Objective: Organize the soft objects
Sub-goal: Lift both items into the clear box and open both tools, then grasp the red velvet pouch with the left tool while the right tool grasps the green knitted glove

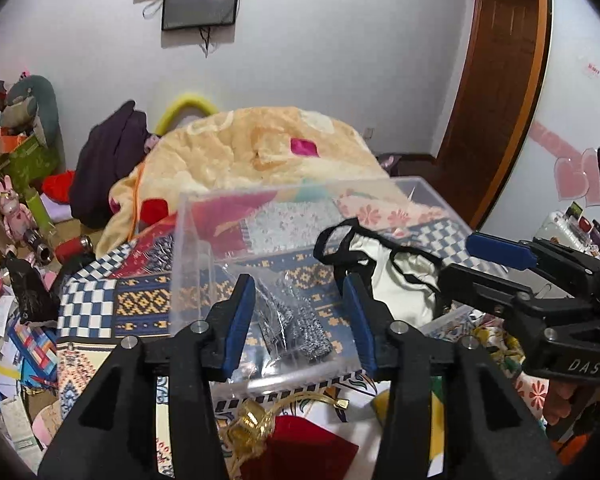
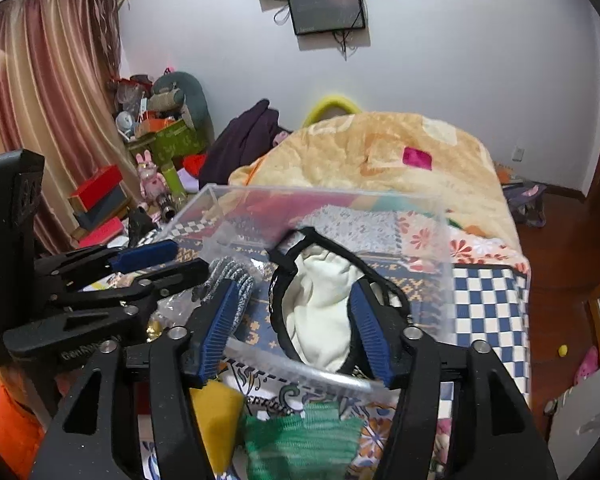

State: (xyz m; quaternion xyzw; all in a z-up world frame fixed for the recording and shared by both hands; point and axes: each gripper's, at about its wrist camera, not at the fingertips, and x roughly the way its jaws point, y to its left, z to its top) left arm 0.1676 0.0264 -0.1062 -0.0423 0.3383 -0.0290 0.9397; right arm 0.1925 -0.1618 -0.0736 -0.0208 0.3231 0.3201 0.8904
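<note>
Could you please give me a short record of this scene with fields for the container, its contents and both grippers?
container: clear plastic box on a patterned bedspread
contents: white garment with black trim; grey knit item in a clear bag
left gripper: open, holding nothing
right gripper: open, either side of the garment

Green mesh thing (image 2: 300,440) just below the right jaws is pretty blurred, can't tell what it is. The red cloth (image 1: 300,444) under the left jaws gets cut off by the bottom edge. The white garment (image 2: 320,312) between the right jaws is partly hidden behind one blue pad.
</note>
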